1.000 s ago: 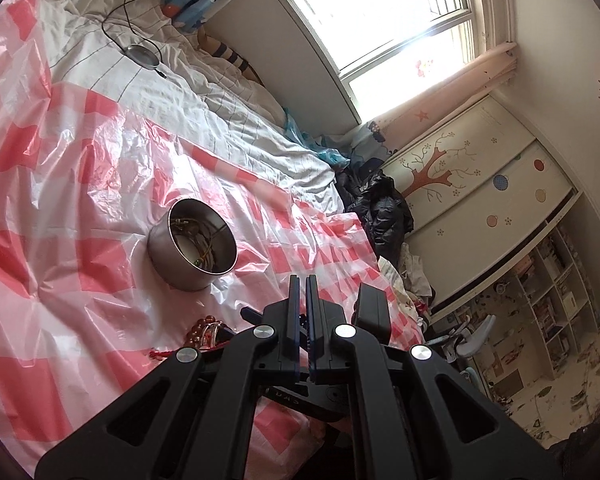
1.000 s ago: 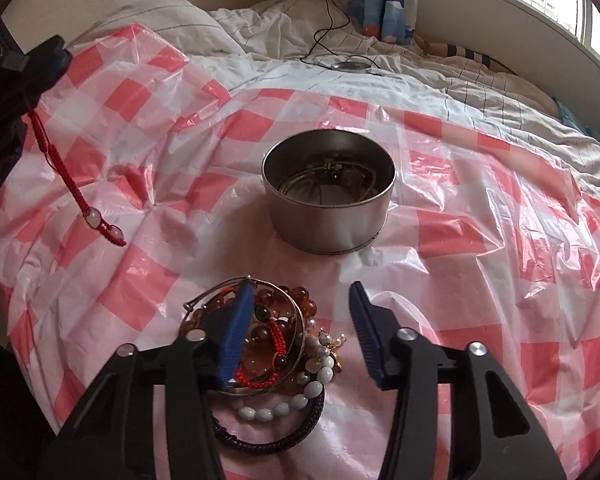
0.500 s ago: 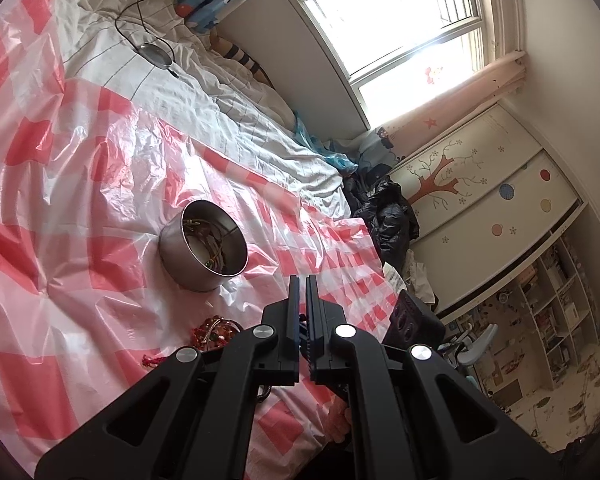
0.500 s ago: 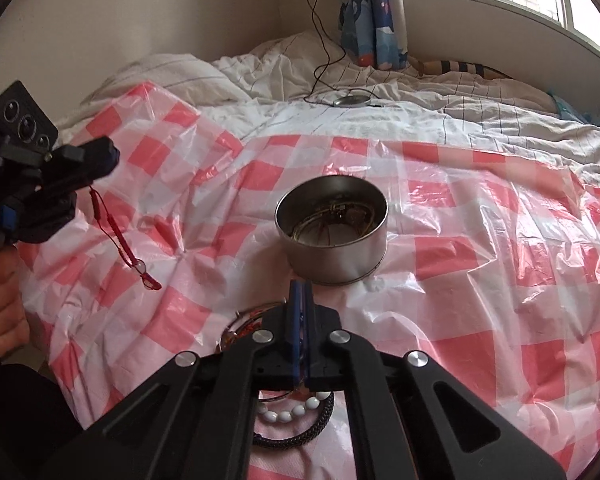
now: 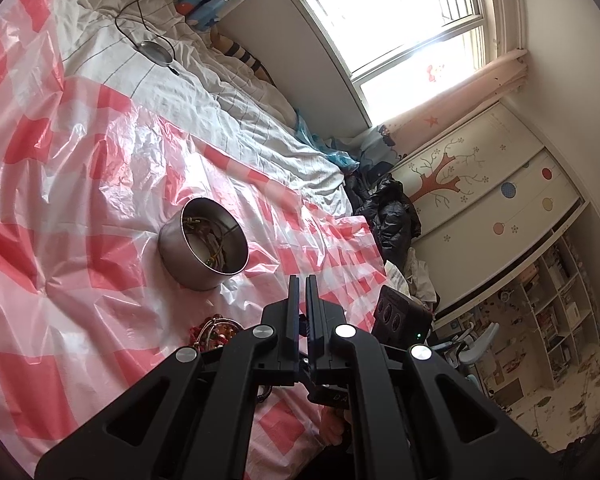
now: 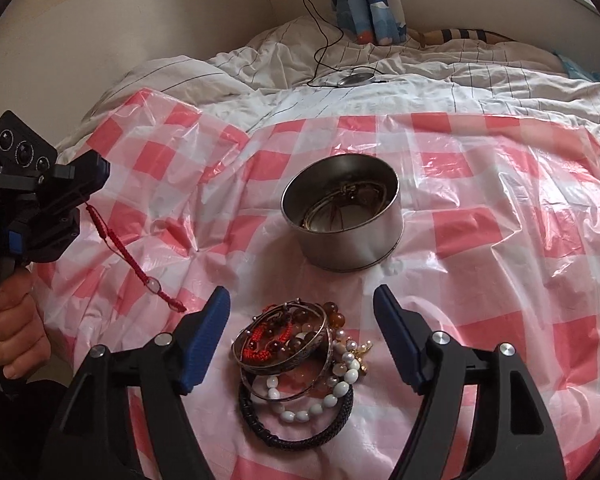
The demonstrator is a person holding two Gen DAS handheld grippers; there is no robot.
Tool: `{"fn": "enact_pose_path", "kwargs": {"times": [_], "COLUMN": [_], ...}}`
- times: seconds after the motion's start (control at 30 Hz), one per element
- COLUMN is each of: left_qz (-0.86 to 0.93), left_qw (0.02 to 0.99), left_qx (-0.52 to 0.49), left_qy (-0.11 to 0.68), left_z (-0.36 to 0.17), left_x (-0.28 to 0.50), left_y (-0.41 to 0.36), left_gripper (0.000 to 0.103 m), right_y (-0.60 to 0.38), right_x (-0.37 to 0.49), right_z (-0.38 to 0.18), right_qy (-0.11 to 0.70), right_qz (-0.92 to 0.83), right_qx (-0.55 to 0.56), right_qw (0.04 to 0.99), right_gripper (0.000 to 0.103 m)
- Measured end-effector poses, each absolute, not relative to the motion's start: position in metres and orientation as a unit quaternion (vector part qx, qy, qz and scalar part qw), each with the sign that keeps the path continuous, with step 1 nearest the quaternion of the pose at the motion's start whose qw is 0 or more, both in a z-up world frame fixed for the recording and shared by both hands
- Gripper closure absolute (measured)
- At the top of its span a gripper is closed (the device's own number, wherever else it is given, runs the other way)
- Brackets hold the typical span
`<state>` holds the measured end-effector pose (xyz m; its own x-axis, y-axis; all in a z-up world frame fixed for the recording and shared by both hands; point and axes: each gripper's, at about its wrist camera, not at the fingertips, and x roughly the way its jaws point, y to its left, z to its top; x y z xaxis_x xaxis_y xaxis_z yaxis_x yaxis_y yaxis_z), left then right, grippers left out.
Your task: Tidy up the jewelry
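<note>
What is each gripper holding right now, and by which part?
Left gripper: shut on the red cord bracelet, pinched at its top end; the rest dangles. Right gripper: open above the bracelet pile, holding nothing.

A red and white checked plastic sheet (image 6: 480, 184) is lying over the bed (image 6: 500, 80). A black cable (image 6: 320, 52) is running across the striped white blanket. Light is coming through the window (image 5: 412, 28). A black jacket (image 5: 388, 216) is sitting near the tree-painted wardrobe (image 5: 480, 184).

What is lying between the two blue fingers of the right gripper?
In the right wrist view, the open right gripper has the pile of bracelets between its fingers, untouched, lying on the checked plastic sheet.
</note>
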<state>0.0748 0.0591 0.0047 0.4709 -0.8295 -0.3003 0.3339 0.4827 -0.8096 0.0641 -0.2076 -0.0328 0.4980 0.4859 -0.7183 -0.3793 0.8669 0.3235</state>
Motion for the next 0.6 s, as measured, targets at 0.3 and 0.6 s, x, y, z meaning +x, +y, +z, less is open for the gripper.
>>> {"fn": "enact_pose_path", "kwargs": {"times": [0.3, 0.6], "left_qz": [-0.371, -0.338], "left_qw": [0.784, 0.79], "left_qx": [-0.349, -0.326], "left_qy": [0.355, 0.395], "left_z": [0.004, -0.006], "left_x": [0.075, 0.082], "left_y": [0.058, 0.054], "left_gripper": [0.101, 0.1], "right_y": [-0.204, -0.227], "right_x": [0.059, 0.066], "right_z": [-0.033, -0.029], "right_qy": [0.426, 0.429], "right_qz": [0.239, 0.26], "right_qx": [0.04, 0.122], "right_qw": [0.872, 0.857], "right_gripper": [0.101, 0.101]}}
